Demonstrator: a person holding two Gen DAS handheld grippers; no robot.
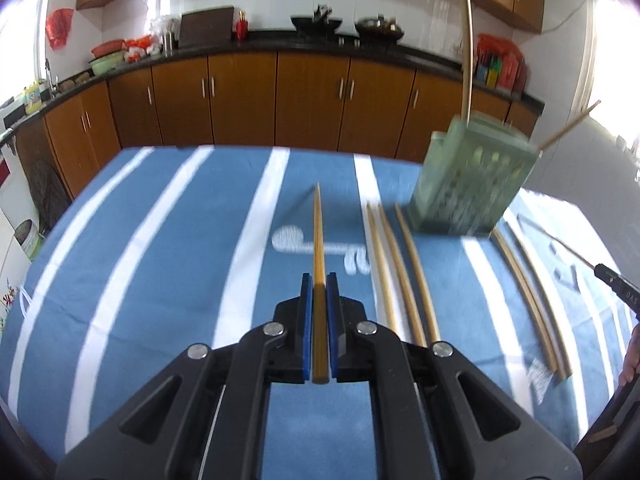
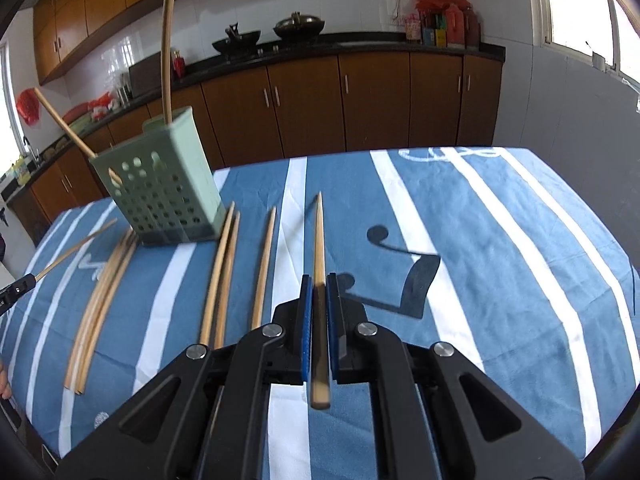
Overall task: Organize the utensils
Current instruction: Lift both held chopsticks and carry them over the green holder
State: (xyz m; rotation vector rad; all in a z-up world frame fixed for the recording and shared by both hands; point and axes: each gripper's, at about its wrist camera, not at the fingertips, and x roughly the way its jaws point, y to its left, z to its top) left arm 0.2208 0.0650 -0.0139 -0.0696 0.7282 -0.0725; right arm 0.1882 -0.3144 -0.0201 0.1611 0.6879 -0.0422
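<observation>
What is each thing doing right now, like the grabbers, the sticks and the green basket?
Left hand-held gripper: shut on a chopstick.
Right hand-held gripper: shut on another chopstick.
Green holder: standing on the cloth, leaning in the fisheye view, two chopsticks sticking out the top.
Loose chopsticks: lying flat on the striped cloth, beside the holder.

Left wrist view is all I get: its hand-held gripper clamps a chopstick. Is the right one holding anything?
Observer: Yes, the right hand-held gripper is shut on a chopstick, tip pointing forward.
Operator: What's on the cloth to the right of it?
Observer: A black music-note print on the cloth; no utensils show on that side.
</observation>
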